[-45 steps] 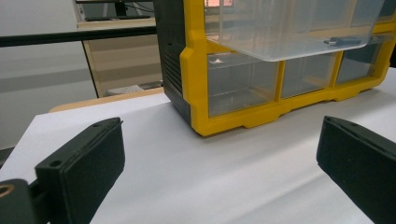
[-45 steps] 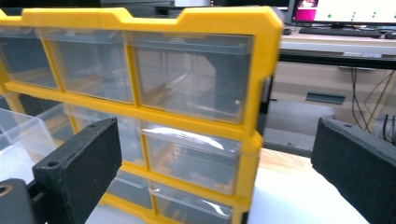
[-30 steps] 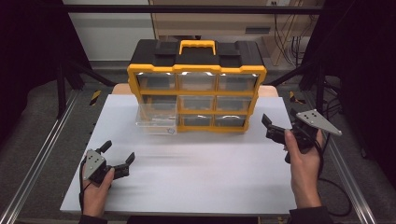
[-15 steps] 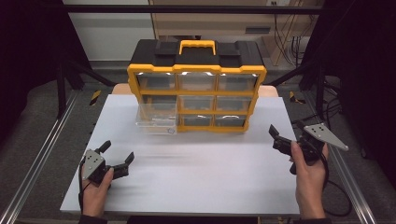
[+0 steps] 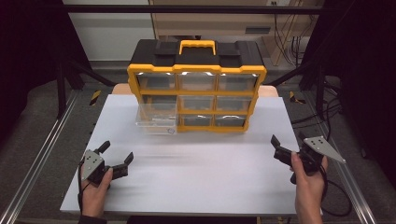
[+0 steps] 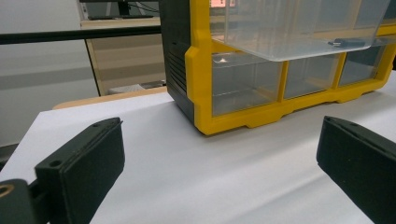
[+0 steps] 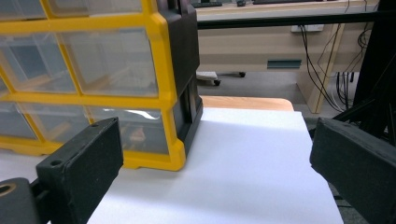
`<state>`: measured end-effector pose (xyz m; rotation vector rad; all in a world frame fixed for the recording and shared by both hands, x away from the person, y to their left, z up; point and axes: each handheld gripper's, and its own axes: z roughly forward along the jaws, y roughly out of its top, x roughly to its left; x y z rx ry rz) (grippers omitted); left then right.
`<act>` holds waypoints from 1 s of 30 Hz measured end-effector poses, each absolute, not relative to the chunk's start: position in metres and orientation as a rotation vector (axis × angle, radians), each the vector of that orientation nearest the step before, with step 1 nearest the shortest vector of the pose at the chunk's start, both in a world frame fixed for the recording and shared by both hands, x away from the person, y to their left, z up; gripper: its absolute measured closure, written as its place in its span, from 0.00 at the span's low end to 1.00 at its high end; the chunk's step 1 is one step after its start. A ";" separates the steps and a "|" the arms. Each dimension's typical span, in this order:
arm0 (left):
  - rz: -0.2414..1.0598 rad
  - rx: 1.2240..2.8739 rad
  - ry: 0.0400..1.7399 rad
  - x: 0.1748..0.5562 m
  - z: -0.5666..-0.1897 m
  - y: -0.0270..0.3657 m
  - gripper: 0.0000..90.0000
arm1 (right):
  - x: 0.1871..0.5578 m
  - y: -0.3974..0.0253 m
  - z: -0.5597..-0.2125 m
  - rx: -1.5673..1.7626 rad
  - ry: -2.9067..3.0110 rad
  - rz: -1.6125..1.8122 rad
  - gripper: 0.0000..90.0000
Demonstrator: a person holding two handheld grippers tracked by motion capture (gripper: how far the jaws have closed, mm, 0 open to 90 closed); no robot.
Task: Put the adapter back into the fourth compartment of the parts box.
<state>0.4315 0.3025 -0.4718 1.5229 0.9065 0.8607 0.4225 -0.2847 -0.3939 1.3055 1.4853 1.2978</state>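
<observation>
Clear plastic drawer [image 5: 156, 117], pulled part-way out of the middle row at the left side of the yellow-and-black plastic organiser cabinet [image 5: 196, 86], juts over the white worktop [image 5: 196, 168] and holds a small dark item that is too small to name. The cabinet stands at the far middle of the worktop, its other drawers shut flush.

Starting at the left, the left claw [image 5: 114, 159] sits low at the near-left corner, much where it was a second ago; its jaws stand wide apart with nothing between them. In the left gripper view the drawer hangs ahead and above, well apart from the black jaws.

On the right, the change is plain: over the last second the right claw [image 5: 278, 148] has dropped back from beside the cabinet's right end toward the near-right edge of the worktop. Its jaws too are spread wide and empty, touching nothing. The right gripper view looks at the cabinet's right corner from some way off.

Both hands having pulled clear, I judge that the drawer is either finished with or awaiting a fresh approach, most likely from the left claw, which lies nearer to it.
</observation>
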 end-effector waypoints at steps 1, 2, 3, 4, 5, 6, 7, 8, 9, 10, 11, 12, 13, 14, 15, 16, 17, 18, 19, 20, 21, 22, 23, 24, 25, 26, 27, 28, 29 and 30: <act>0.860 1.526 0.906 0.432 -0.472 0.302 0.01 | 0.422 -0.285 -0.396 1.306 1.487 1.295 0.03; 0.860 1.528 0.905 0.431 -0.472 0.302 0.01 | 0.422 -0.285 -0.398 1.307 1.484 1.296 0.04; 0.860 1.527 0.905 0.431 -0.472 0.302 0.01 | 0.421 -0.284 -0.401 1.305 1.485 1.292 0.04; 0.861 1.526 0.904 0.431 -0.472 0.302 0.01 | 0.421 -0.284 -0.403 1.304 1.486 1.289 0.04; 0.862 1.525 0.904 0.431 -0.472 0.303 0.01 | 0.421 -0.284 -0.405 1.303 1.484 1.289 0.04; 0.862 1.523 0.905 0.431 -0.472 0.303 0.01 | 0.420 -0.284 -0.407 1.305 1.482 1.289 0.04; 0.861 1.522 0.905 0.431 -0.472 0.303 0.01 | 0.419 -0.284 -0.408 1.304 1.482 1.290 0.04; 0.860 1.523 0.906 0.431 -0.472 0.303 0.01 | 0.418 -0.284 -0.410 1.303 1.480 1.293 0.04; 0.858 1.524 0.906 0.431 -0.472 0.302 0.01 | 0.418 -0.284 -0.412 1.301 1.478 1.293 0.04; 0.857 1.526 0.905 0.431 -0.472 0.302 0.01 | 0.417 -0.284 -0.414 1.300 1.477 1.293 0.04; 0.857 1.528 0.904 0.431 -0.472 0.302 0.01 | 0.416 -0.284 -0.416 1.302 1.476 1.294 0.04; 0.857 1.528 0.903 0.431 -0.472 0.302 0.01 | 0.415 -0.284 -0.418 1.301 1.476 1.298 0.04; 0.857 1.527 0.903 0.431 -0.472 0.302 0.01 | 0.415 -0.284 -0.420 1.298 1.482 1.298 0.04; 0.858 1.526 0.903 0.431 -0.472 0.302 0.01 | 0.414 -0.284 -0.422 1.294 1.487 1.295 0.04; 0.859 1.527 0.903 0.431 -0.472 0.303 0.01 | 0.413 -0.284 -0.424 1.294 1.490 1.296 0.04; 0.860 1.527 0.905 0.431 -0.472 0.303 0.01 | 0.412 -0.284 -0.427 1.296 1.489 1.299 0.04; 0.860 1.525 0.906 0.431 -0.472 0.303 0.01 | 0.412 -0.284 -0.429 1.297 1.489 1.300 0.04; 0.862 1.526 0.905 0.431 -0.472 0.303 0.01 | 0.411 -0.284 -0.431 1.296 1.491 1.299 0.04; 0.861 1.526 0.904 0.431 -0.472 0.303 0.01 | 0.410 -0.284 -0.433 1.298 1.489 1.300 0.04; 0.859 1.526 0.904 0.431 -0.472 0.302 0.01 | 0.409 -0.284 -0.434 1.300 1.489 1.303 0.04; 0.858 1.526 0.903 0.431 -0.471 0.302 0.01 | 0.408 -0.283 -0.436 1.301 1.492 1.306 0.04; 0.856 1.529 0.900 0.430 -0.471 0.301 0.01 | 0.408 -0.283 -0.438 1.301 1.491 1.307 0.04; 0.853 1.529 0.897 0.430 -0.471 0.301 0.01 | 0.407 -0.283 -0.440 1.301 1.496 1.309 0.04; 0.848 1.524 0.898 0.429 -0.471 0.301 0.01 | 0.406 -0.282 -0.443 1.302 1.498 1.308 0.04; 0.844 1.520 0.899 0.428 -0.470 0.300 0.01 | 0.405 -0.282 -0.445 1.304 1.500 1.307 0.04; 0.839 1.515 0.896 0.427 -0.469 0.300 0.01 | 0.405 -0.282 -0.447 1.301 1.503 1.306 0.04; 0.835 1.516 0.894 0.426 -0.468 0.300 0.01 | 0.404 -0.281 -0.448 1.300 1.506 1.308 0.04; 0.830 1.507 0.895 0.425 -0.467 0.300 0.01 | 0.404 -0.281 -0.449 1.298 1.509 1.311 0.04; 0.826 1.504 0.892 0.424 -0.466 0.300 0.01 | 0.404 -0.280 -0.451 1.293 1.513 1.314 0.04; 0.824 1.503 0.889 0.423 -0.465 0.299 0.01 | 0.403 -0.279 -0.451 1.286 1.518 1.315 0.05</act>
